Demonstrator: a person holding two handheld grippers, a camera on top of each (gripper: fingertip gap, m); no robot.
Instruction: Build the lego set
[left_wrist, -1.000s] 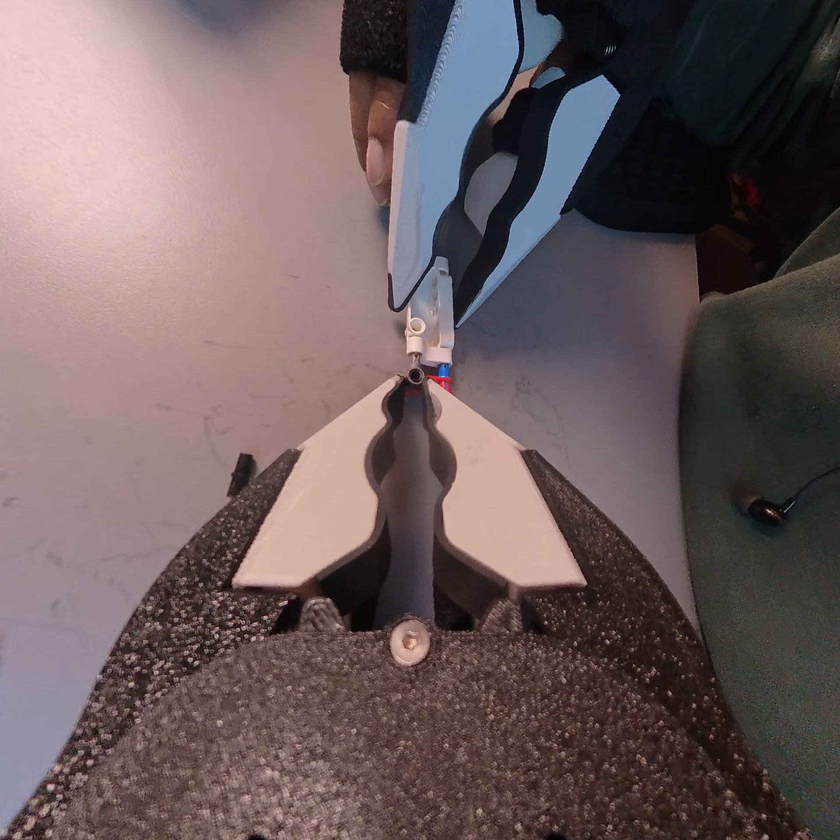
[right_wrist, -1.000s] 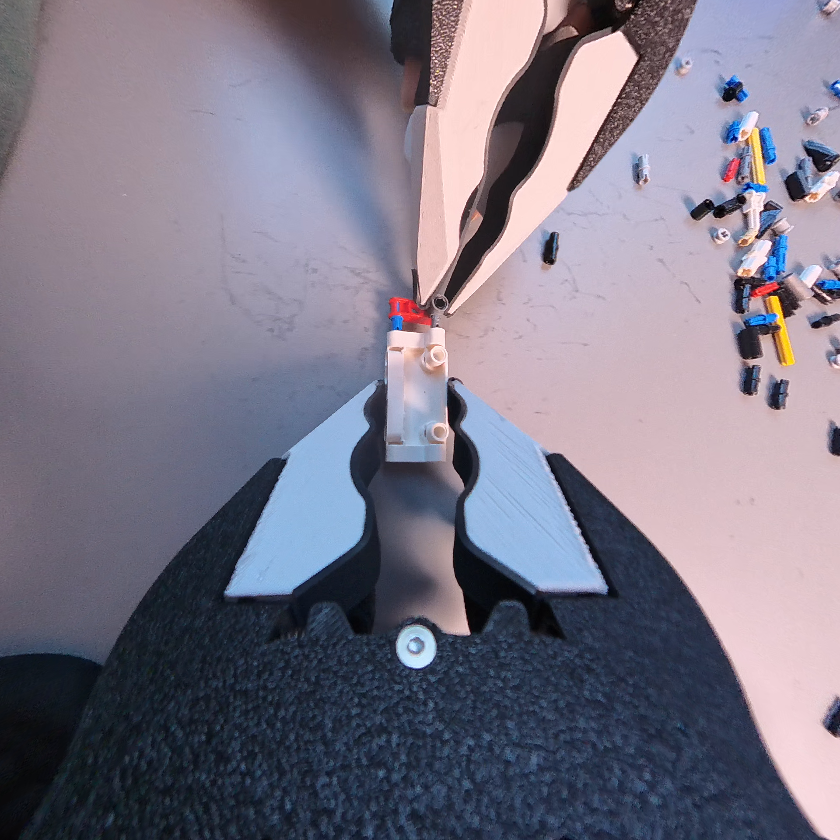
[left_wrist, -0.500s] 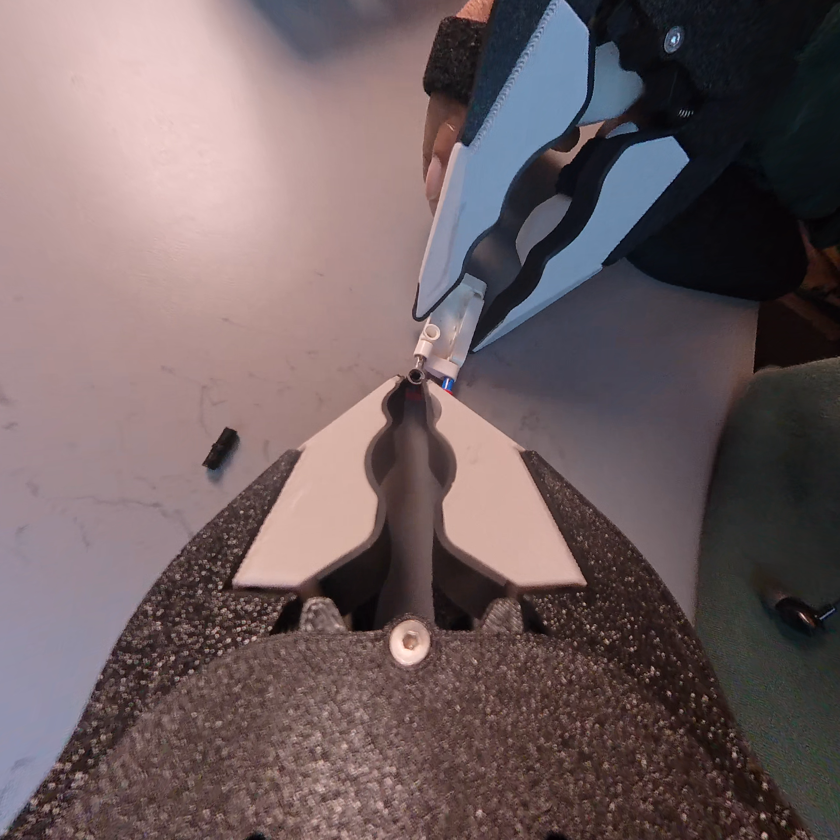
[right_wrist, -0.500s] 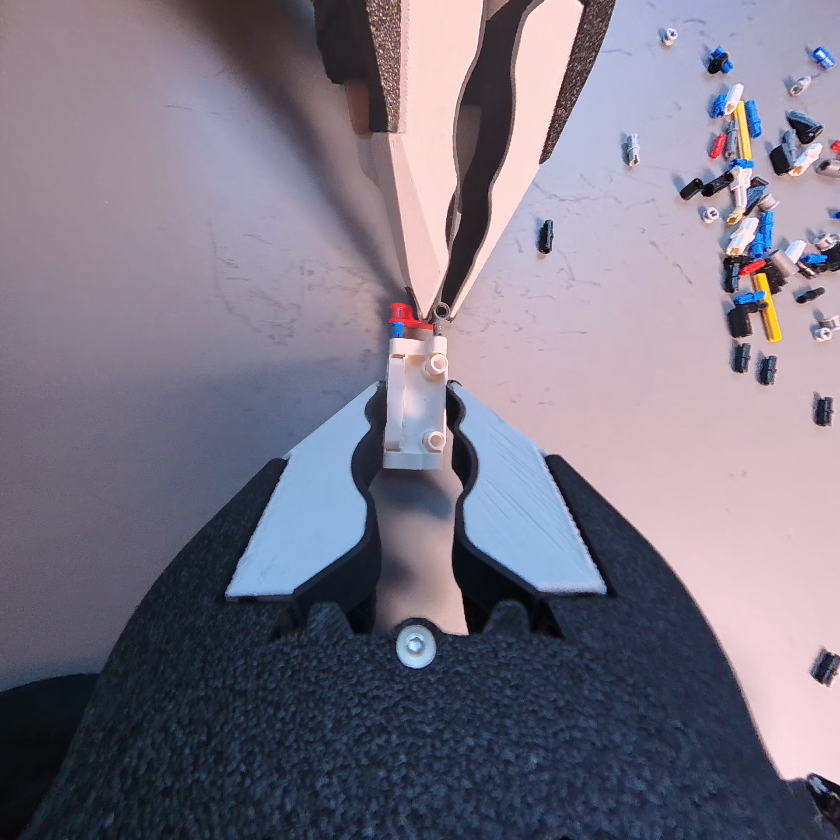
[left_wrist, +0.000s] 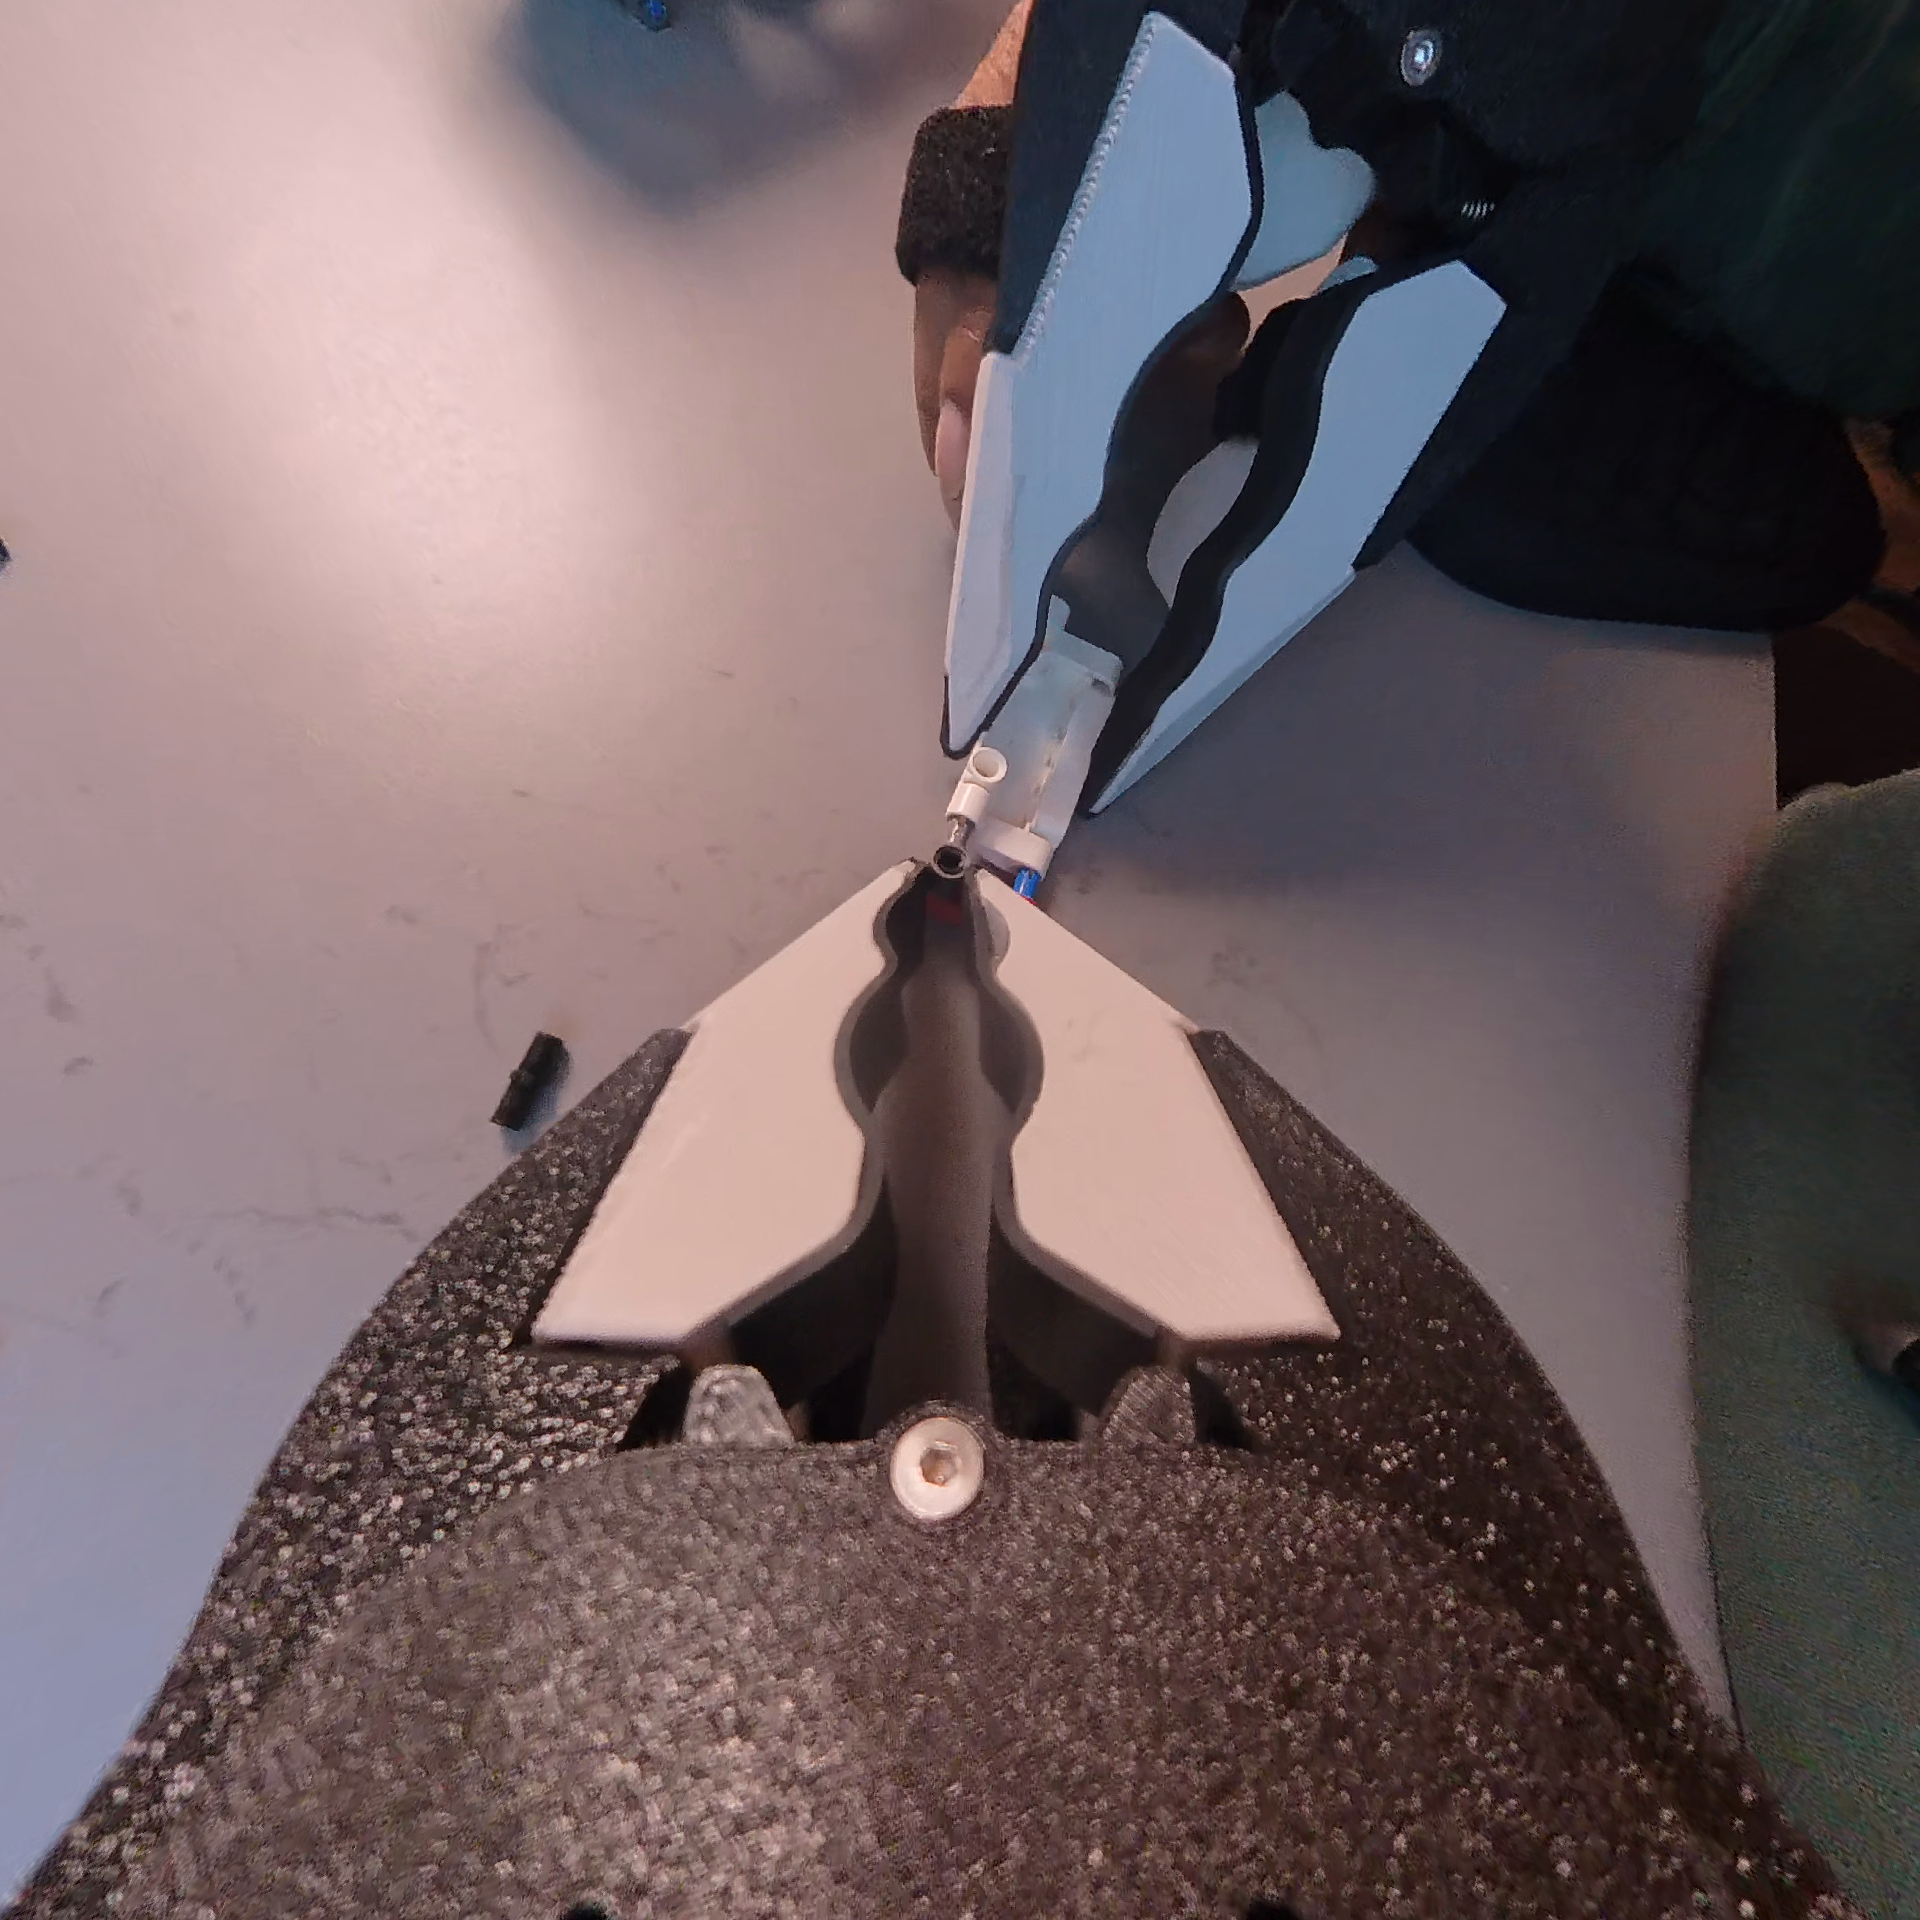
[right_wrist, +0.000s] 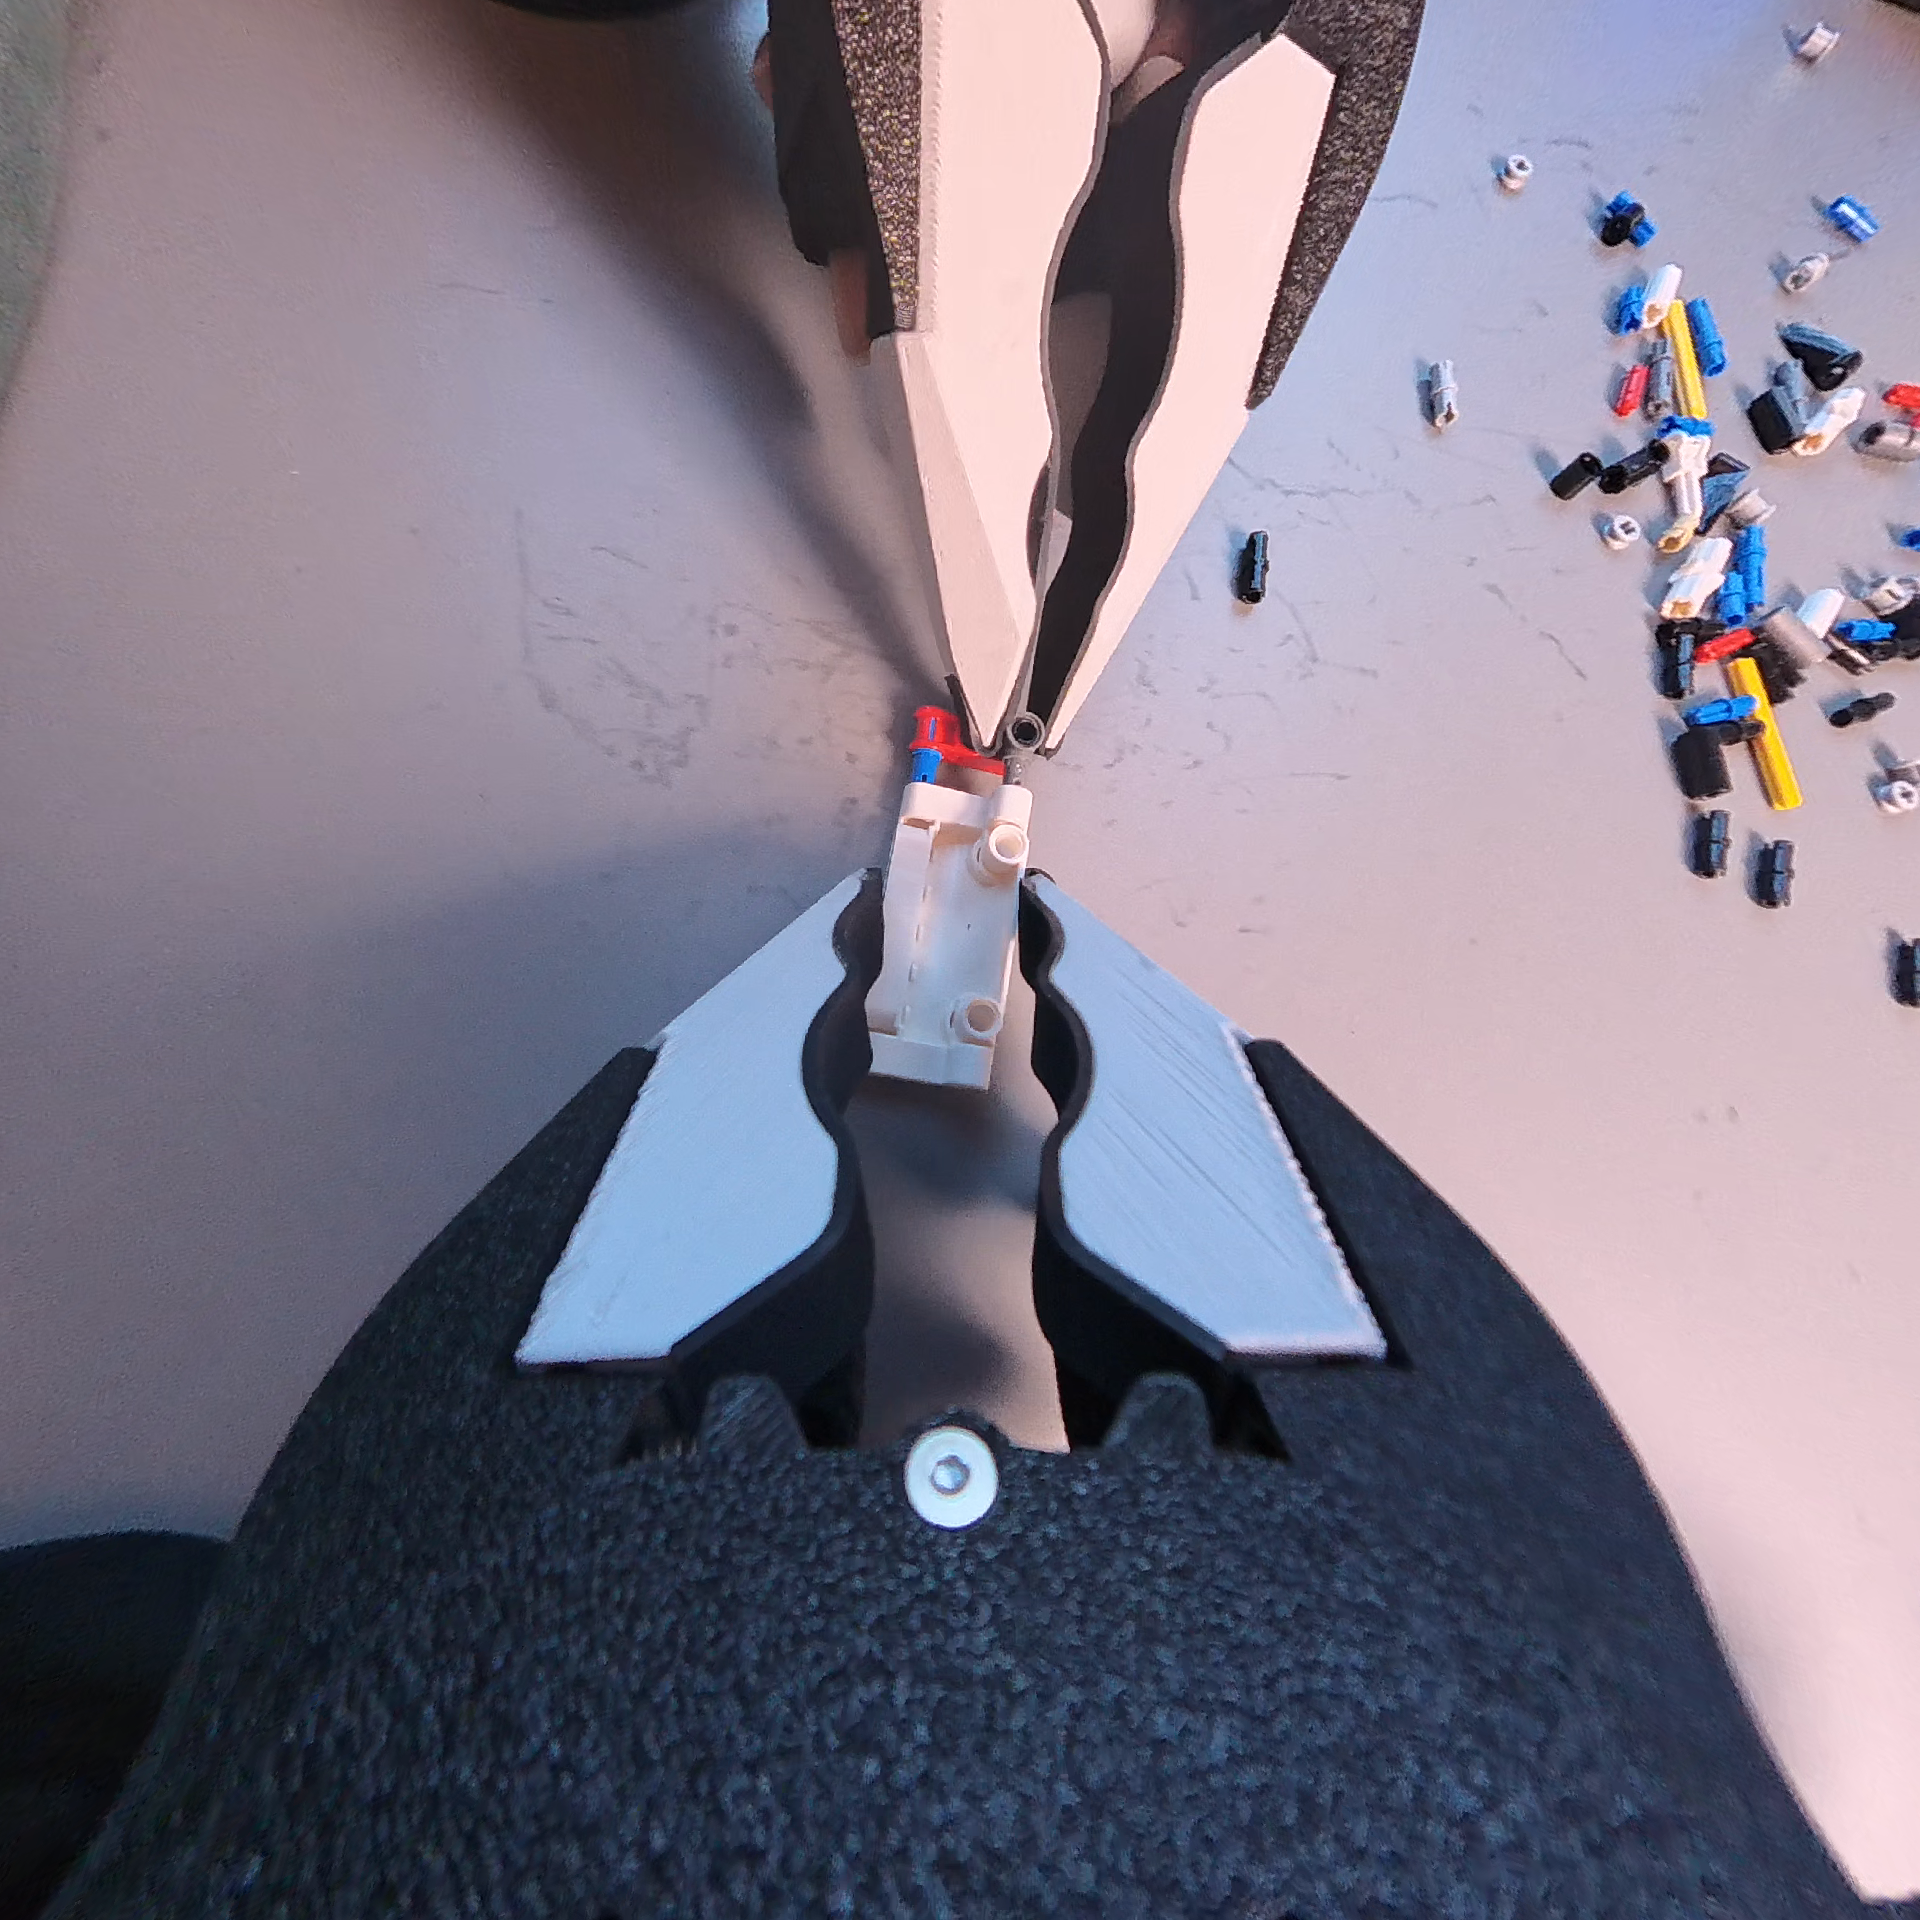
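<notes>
My right gripper (right_wrist: 943, 894) is shut on a white lego assembly (right_wrist: 951, 935) with a red and blue piece (right_wrist: 935, 740) at its far end. It also shows in the left wrist view (left_wrist: 1039, 764), held by the right gripper (left_wrist: 1029, 774) coming from the upper right. My left gripper (left_wrist: 948, 871) is shut on a small dark grey ring-ended pin (left_wrist: 949, 860). In the right wrist view the left gripper (right_wrist: 1023, 736) comes from the top and holds that pin (right_wrist: 1027, 731) against the far end of the white assembly.
Several loose lego pieces (right_wrist: 1725, 540) lie scattered at the right of the grey table (right_wrist: 416, 520). A single black pin (right_wrist: 1253, 566) lies nearer; it may be the one in the left wrist view (left_wrist: 530, 1081). A green cloth (left_wrist: 1818, 1247) is at the right. A person's hand (left_wrist: 951, 416) holds the right gripper.
Both grippers have stayed tip to tip. The white assembly has tilted a little. The left gripper has shifted so the black pin on the table appears farther right in its view.
</notes>
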